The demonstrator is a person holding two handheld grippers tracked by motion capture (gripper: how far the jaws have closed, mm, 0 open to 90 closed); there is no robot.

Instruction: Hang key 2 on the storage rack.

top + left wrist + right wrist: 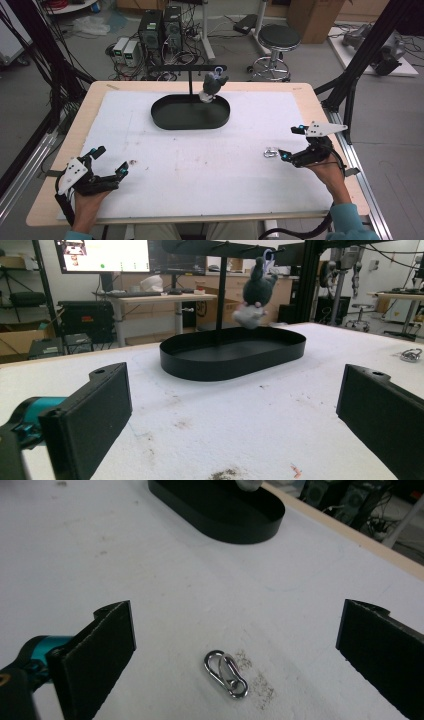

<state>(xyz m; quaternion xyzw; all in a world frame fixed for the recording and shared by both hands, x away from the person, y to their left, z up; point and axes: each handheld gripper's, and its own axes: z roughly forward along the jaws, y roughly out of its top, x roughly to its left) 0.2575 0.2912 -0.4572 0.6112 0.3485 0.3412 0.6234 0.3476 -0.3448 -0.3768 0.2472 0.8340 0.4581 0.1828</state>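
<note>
A small silver clip lies flat on the white mat, between and just ahead of my right gripper's wide-open jaws; from above the clip sits just left of that gripper. A black oval tray with an upright stand holds a grey plush toy hanging from its crossbar by a blue ring. My left gripper rests open near the table's front left, facing the tray and the toy, with nothing between its jaws.
The white mat covers most of the wooden table. Black frame posts stand at both sides. A stool and computer towers are on the floor beyond the far edge.
</note>
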